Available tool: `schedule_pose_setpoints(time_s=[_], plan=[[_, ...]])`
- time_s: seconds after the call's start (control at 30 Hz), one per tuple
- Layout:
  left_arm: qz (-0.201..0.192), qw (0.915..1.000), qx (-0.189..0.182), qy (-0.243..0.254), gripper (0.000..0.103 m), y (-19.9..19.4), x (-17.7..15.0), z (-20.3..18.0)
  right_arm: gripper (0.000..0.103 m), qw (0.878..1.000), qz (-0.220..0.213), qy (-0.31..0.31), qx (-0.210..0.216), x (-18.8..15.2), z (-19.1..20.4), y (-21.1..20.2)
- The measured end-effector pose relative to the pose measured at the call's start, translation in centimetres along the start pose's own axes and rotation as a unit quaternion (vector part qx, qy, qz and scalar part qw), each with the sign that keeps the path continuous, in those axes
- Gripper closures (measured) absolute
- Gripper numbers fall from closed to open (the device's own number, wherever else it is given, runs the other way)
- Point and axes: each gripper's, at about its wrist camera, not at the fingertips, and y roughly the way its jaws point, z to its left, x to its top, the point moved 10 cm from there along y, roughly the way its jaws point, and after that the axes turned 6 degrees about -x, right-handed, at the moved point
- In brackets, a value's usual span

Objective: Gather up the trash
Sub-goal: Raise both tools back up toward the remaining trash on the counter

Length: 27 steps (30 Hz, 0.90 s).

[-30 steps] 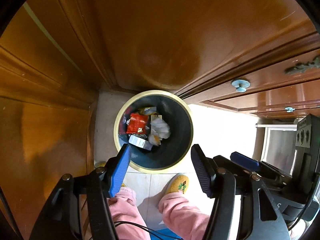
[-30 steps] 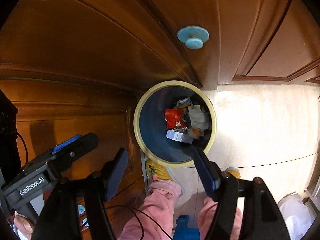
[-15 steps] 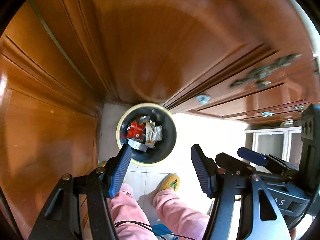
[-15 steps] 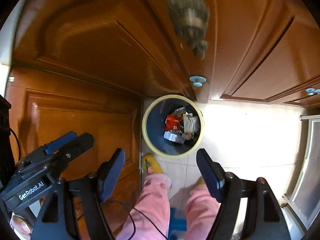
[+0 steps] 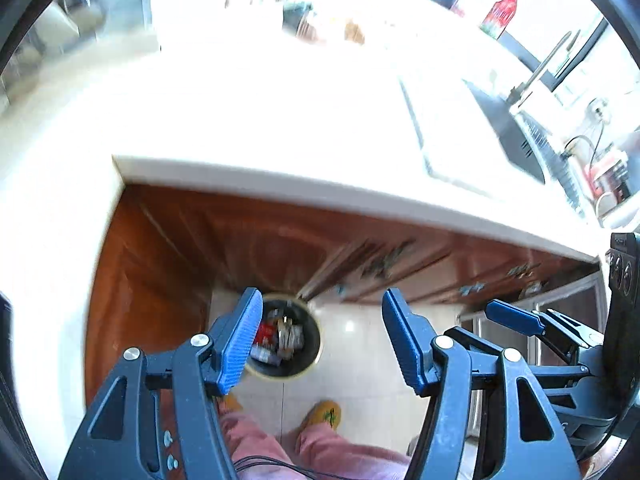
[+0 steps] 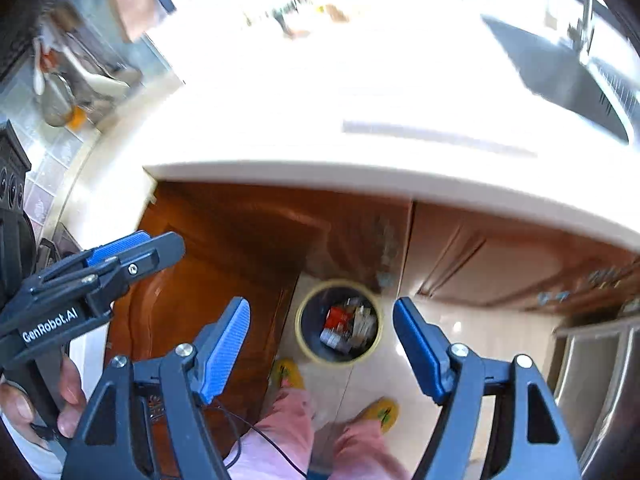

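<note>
Several wrappers already lie in the bin [image 6: 339, 322] on the floor; both the left hand-held gripper [image 5: 318, 338] and right hand-held gripper [image 6: 322, 346] are spread and empty, so any remaining trash on the bench [image 5: 280, 120] is judged uncollected.

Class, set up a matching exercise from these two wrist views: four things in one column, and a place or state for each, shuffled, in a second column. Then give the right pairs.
Things
1. trash bin
2. red wrapper
3. yellow slippers
4. right gripper

Places or states
A. on the person's feet, on the tiled floor
B. open, holding nothing
C. on the floor beside the wooden cabinet, below the countertop
D. inside the bin, among other trash

Pairs: 1-C, 2-D, 3-A, 4-B
</note>
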Motion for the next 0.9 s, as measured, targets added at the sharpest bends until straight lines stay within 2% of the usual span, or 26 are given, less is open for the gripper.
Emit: schedule_pose_setpoints(time_s=[0.1, 0.37, 0.5, 0.63, 0.77, 0.9], plan=[[-0.036, 0.9992, 0.006, 0.013, 0.038, -3.1, 2.1, -1.4, 0.028, 0.999, -0.038, -0.017, -0.006, 1.7, 0.0, -3.1], [-0.107, 0.9935, 0.021, 0.032, 0.037, -9.6, 6.2, -4.6, 0.028, 0.991, -0.12, -0.061, -0.003, 5.9, 0.3, -9.9], [-0.134, 0.9894, 0.031, 0.046, 0.035, -12.6, 7.7, -5.9, 0.028, 0.986, -0.147, -0.082, 0.002, 8.4, 0.7, -12.3], [-0.145, 0.9875, 0.037, 0.051, 0.034, -14.3, 8.8, -7.2, 0.028, 0.982, -0.161, -0.095, 0.011, 10.3, 1.2, -13.8], [-0.14, 0.9877, 0.041, 0.056, 0.034, -14.6, 10.7, -7.9, 0.028, 0.977, -0.182, -0.111, -0.019, 12.7, 1.2, -14.7], [-0.143, 0.9857, 0.054, 0.07, 0.034, -14.1, 13.2, -8.1, 0.028, 0.962, -0.224, -0.118, -0.097, 15.5, 0.3, -15.7]])
